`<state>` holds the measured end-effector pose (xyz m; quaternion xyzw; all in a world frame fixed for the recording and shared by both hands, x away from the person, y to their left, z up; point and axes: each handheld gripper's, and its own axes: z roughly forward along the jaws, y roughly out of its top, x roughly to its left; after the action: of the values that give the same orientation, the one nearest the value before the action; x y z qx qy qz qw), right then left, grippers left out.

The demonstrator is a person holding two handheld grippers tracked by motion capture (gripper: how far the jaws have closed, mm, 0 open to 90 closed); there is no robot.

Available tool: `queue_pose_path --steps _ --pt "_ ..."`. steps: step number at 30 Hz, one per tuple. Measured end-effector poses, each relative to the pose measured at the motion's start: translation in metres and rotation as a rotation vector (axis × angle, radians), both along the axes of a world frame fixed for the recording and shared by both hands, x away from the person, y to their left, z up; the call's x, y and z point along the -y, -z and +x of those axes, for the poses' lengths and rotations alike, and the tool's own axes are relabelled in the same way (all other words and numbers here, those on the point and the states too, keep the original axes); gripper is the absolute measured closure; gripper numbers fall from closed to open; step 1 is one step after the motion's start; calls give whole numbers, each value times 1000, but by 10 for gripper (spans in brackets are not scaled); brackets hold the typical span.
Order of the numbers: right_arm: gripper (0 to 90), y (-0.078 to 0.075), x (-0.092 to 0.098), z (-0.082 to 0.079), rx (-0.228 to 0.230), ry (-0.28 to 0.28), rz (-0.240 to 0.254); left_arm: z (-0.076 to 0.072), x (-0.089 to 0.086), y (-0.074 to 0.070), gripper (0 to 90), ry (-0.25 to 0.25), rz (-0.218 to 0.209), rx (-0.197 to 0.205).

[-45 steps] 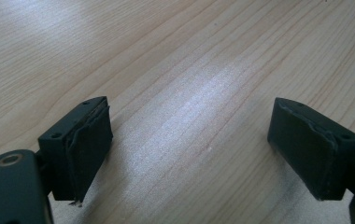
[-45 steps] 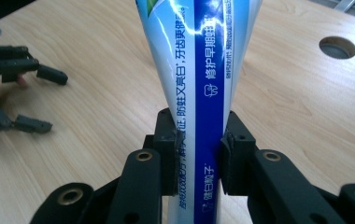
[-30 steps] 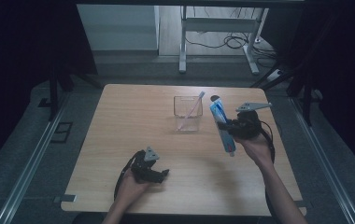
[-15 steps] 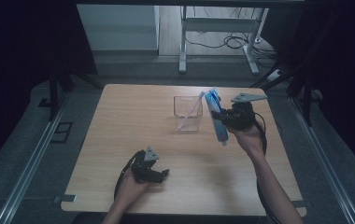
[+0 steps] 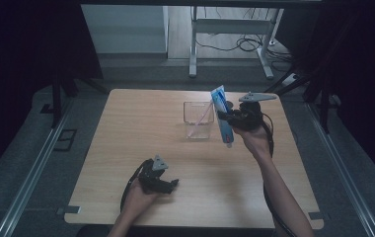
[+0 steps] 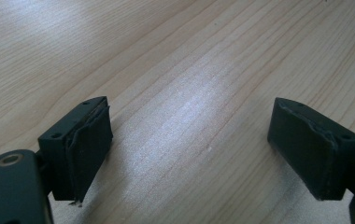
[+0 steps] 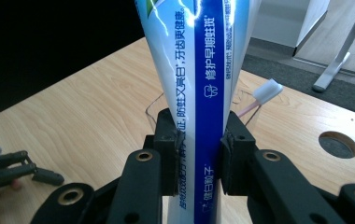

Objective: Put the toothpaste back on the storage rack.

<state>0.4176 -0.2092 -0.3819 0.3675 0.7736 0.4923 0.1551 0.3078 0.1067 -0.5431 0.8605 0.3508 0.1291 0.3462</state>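
1. The right gripper (image 5: 227, 117) is clenched on a toothpaste tube (image 5: 221, 112) about mid-length. In the right gripper view the jaws press the tube (image 7: 203, 93) from both flat sides.

2. The tube is clear of the tabletop (image 5: 126, 128), held in the air just beside the right wall of a clear cup (image 5: 198, 120). It stands nearly upright, with the cap end down and the crimped end up and tilted slightly toward the cup.

3. The mid-length grip probably serves control: the cap end hangs free below the jaws, so it can enter the cup first.

4. The cup stands at the middle of the tabletop's far half. A pink toothbrush (image 5: 200, 118) leans inside it, and its white head (image 7: 267, 90) rises above the rim in the right gripper view.

5. The toothbrush crosses the cup at a slant. By judgement the tube must be lifted over the rim and lowered into the space the toothbrush leaves free.

6. The left gripper (image 5: 168, 185) rests low on the near part of the tabletop, well apart from the cup. Its jaws are spread wide with bare wood between them, evidently parked out of the working path.
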Motion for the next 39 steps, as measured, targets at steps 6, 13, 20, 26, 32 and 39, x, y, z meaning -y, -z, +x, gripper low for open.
queue_pose_path --steps 6,13,20,26,32,39 --pt "719 -4 -5 7 5 -4 19 0 0 0 137 0 1 0" --pt "719 -12 -14 12 18 -9 28 0 0 0 137 4 3 0" --pt "719 -18 -23 17 27 -15 30 0 0 0 137 3 4 1" --pt "719 -19 -31 23 33 -15 29 0 0 0 137 2 2 2" --pt "720 -22 -37 30 38 -16 42 0 0 0 137 2 2 2" --pt "720 -27 -44 37 52 -17 49 0 0 0 137 2 2 2"
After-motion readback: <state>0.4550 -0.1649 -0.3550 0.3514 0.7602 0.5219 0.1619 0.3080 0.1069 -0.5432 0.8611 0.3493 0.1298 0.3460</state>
